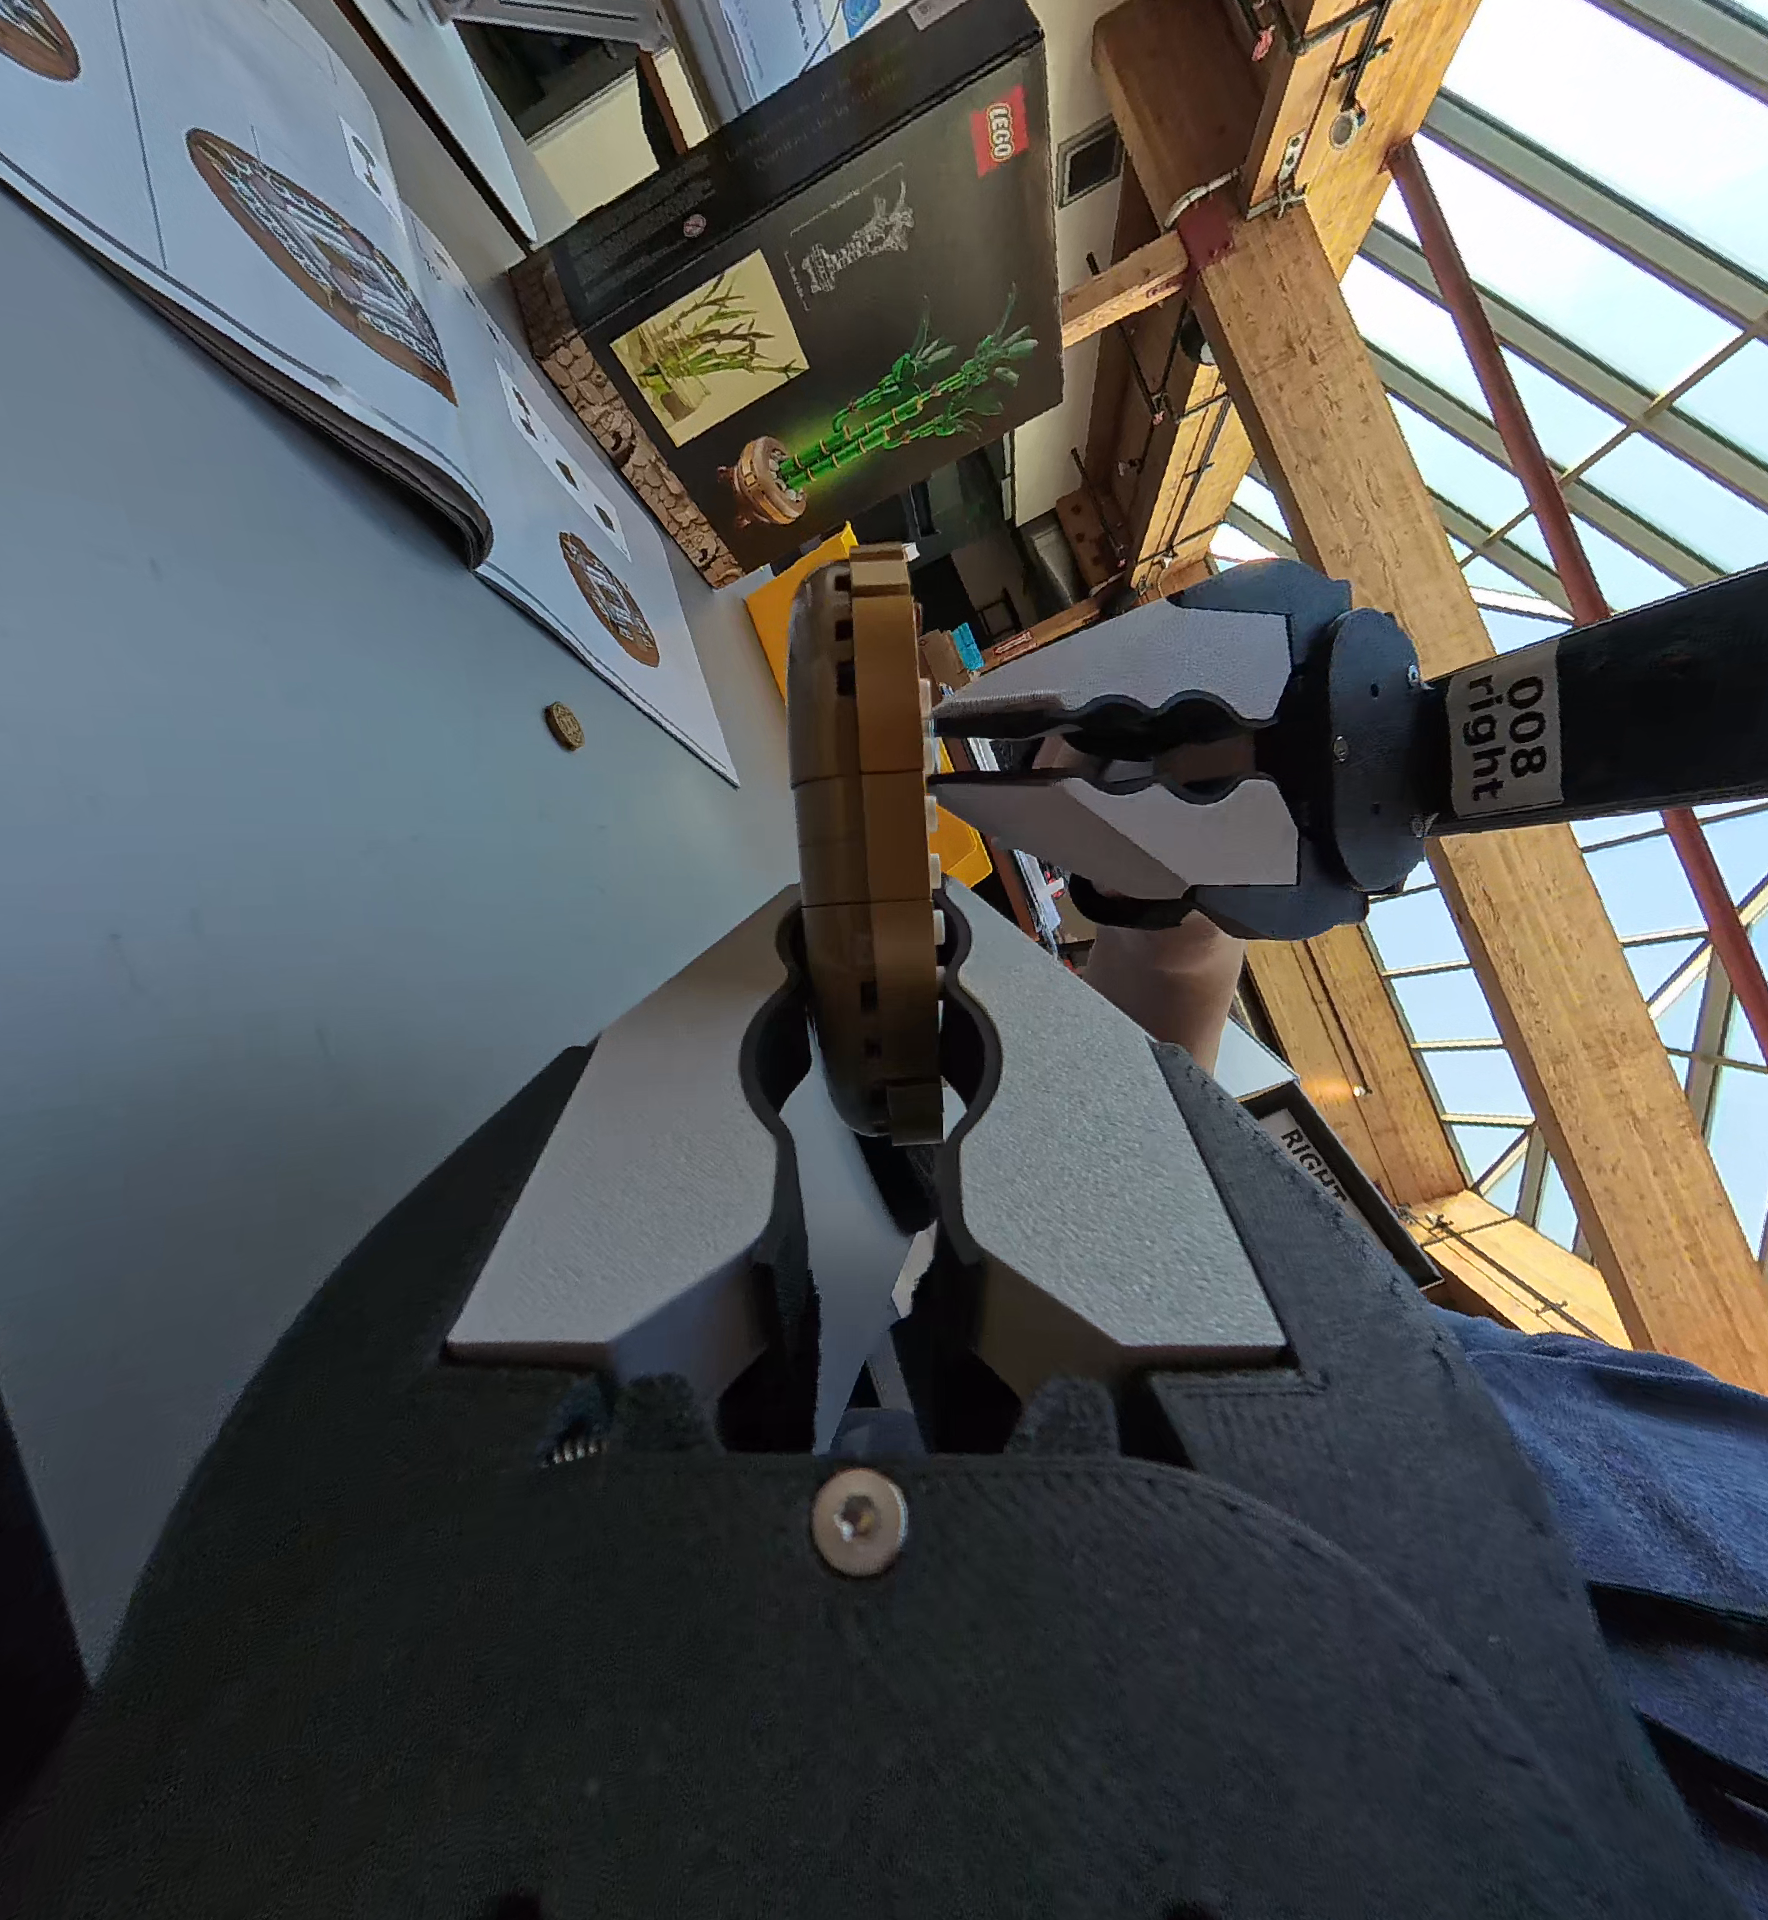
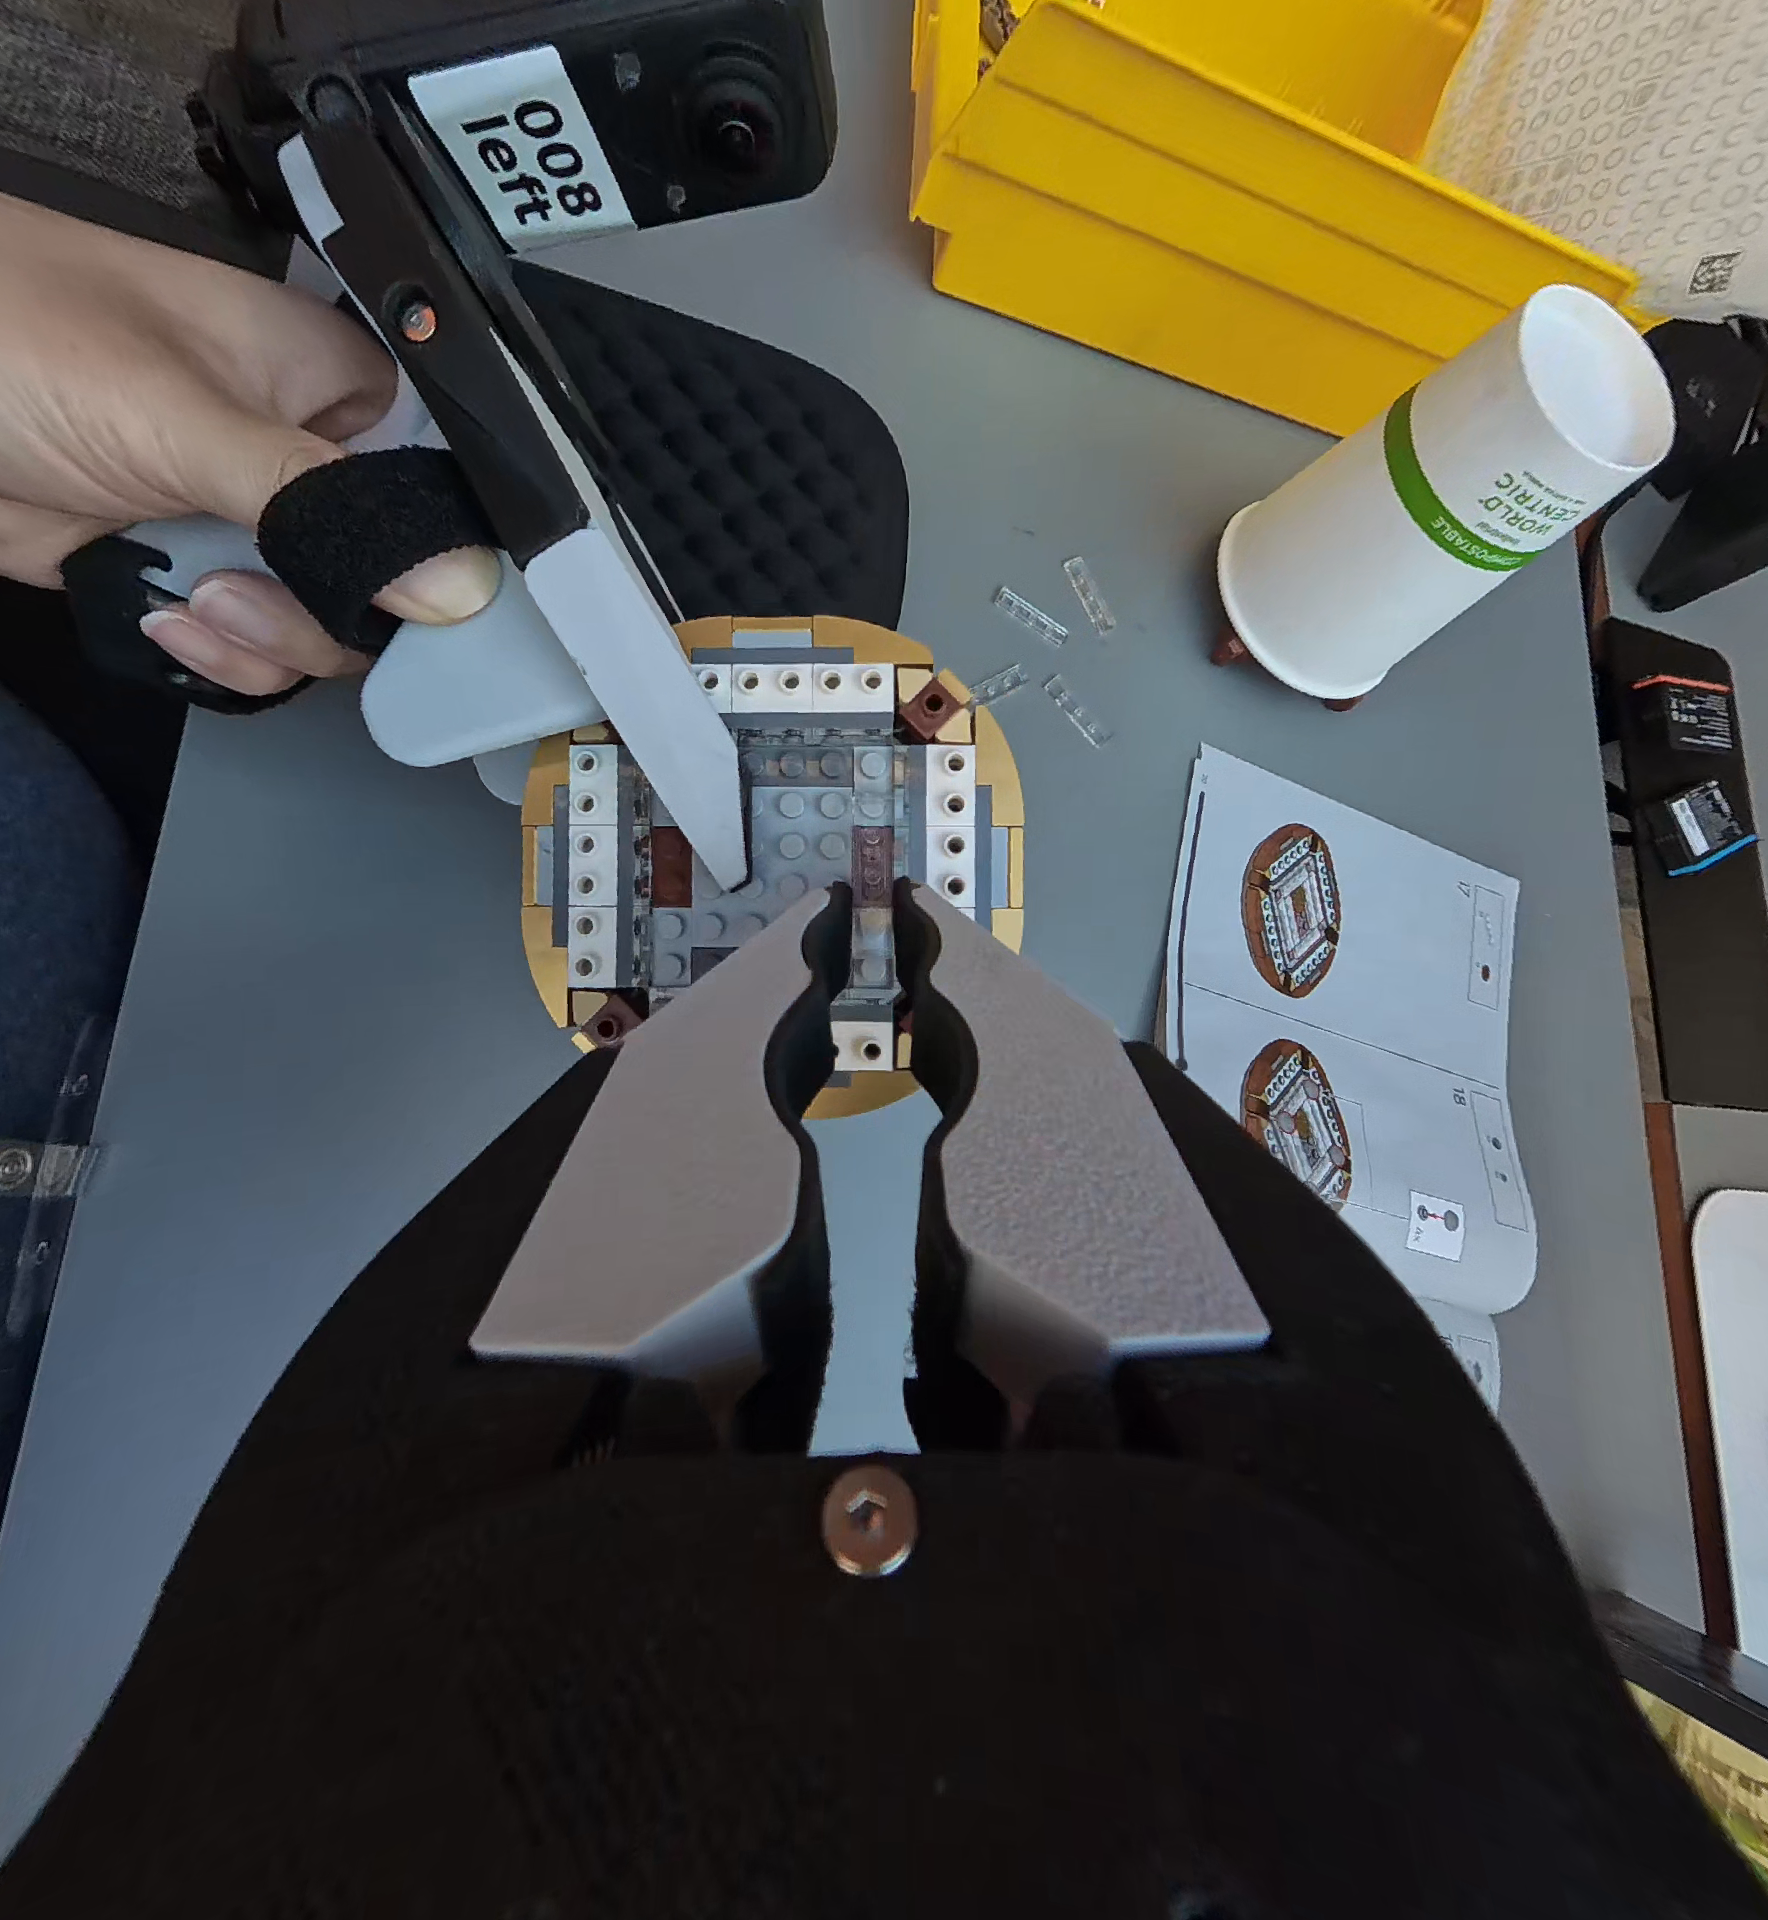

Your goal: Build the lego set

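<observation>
Left tongs were clamped on the rim of the round tan lego base, held edge-on above the grey table. Right tongs stood nearly closed, tips pinching a small clear plate against the base's studded face. Risk: uneven push could skew the plate or twist the base out of the rim grip. Around: open instruction booklet, yellow bins, tipped paper cup, loose clear plates, set box; timber beams and skylight overhead

Left gripper clamped, right gripper (jaws nearly closed)
</observation>
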Demonstrator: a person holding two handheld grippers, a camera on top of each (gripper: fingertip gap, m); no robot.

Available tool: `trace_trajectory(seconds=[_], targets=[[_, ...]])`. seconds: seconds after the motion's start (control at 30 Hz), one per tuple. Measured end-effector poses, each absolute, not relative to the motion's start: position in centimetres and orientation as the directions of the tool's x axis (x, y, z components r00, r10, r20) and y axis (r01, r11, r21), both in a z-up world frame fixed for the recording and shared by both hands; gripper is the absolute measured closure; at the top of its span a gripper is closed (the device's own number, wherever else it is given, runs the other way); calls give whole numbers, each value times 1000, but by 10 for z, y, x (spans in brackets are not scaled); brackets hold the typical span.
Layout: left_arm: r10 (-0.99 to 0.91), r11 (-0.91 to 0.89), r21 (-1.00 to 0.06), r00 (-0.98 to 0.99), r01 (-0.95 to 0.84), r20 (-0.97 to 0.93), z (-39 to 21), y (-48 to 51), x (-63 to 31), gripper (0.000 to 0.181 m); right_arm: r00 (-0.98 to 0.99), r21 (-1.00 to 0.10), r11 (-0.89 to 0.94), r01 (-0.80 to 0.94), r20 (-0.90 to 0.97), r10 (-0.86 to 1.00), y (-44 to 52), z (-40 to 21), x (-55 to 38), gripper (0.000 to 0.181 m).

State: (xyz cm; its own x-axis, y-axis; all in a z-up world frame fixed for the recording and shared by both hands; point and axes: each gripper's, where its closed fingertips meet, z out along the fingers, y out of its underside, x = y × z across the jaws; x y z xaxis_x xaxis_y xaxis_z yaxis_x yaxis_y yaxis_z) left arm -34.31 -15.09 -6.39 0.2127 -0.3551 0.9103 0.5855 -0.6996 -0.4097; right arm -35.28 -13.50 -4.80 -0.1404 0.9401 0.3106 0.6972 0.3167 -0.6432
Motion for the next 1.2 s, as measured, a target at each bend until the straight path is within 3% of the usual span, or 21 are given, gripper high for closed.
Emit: trace_trajectory(seconds=[0.2, 0.5, 1.2], targets=[[-311, -719, -342, 159, 605, 937, -65, -152, -343, 164, -129, -623, 267, 735, 259, 957, -136, -52, -354, 174], [-304, -723, -326, 142, 609, 942, -68, -154, -345, 164, -140, -603, 271, 750, 256, 957, -135, -56, -358, 174], [-294, -732, -304, 119, 609, 948, -69, -155, -346, 164, -109, -700, 223, 678, 205, 973, -134, -44, -357, 166]])
